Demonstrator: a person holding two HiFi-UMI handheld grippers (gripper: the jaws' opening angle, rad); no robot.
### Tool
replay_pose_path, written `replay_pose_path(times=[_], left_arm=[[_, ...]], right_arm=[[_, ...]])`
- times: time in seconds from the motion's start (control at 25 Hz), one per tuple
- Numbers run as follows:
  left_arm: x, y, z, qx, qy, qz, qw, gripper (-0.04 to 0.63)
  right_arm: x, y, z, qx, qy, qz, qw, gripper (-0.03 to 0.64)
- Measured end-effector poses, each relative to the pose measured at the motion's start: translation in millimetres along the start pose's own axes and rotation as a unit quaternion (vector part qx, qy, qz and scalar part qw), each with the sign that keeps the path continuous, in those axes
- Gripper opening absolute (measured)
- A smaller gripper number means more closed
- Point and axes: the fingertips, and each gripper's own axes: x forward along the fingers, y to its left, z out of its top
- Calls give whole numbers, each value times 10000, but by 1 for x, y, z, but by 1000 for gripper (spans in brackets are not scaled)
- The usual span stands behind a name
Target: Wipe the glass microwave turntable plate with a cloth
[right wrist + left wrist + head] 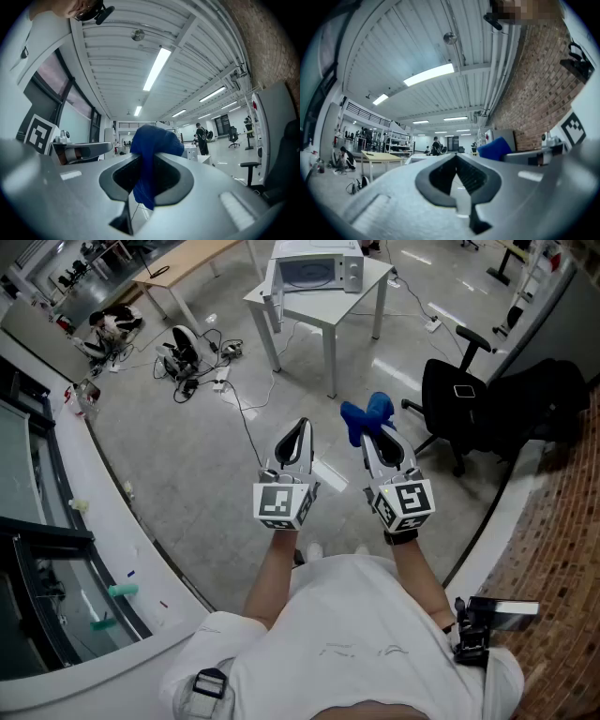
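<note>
Open grey floor (187, 456) stretches from the person to the far white table (314, 300) bearing a microwave (319, 270). A curved white counter (122, 521) hems the left side, a black office chair (459, 404) crowds the right, and cables (202, 362) lie far left. The left gripper (301, 423) is clenched on nothing. The right gripper (378, 437) grasps the blue cloth (364, 416); in its own view the cloth (152, 161) stands upright through the jaws, bunched above, tail hanging below.
</note>
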Motion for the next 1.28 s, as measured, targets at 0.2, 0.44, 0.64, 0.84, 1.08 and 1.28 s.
replay_pose_path(times=[0.2,0.44,0.64,0.84,1.08,1.28], left_arm=[[-4,1,-4,35,47,92,9999,2],[-7,-1,-7,-29,241,215,9995,2],[-11,8,-34,149,546,741,9956,2],[-8,5,-53,199,977,1087,9891,0],[5,-30,-73,137,1273,860,9880,-2],[19,-72,-74,44,1174,463,9920,0]], right_arm=[[-1,-4,-3,-102,92,-99,9999,69],[-6,-8,-9,-231,206,-164,9994,69],[-17,-15,-12,-273,257,-221,9991,69],[-30,-33,-13,-206,327,-357,9986,69],[-54,-61,-14,-116,361,-535,9978,67],[-75,-79,-13,-60,334,-546,9979,67]])
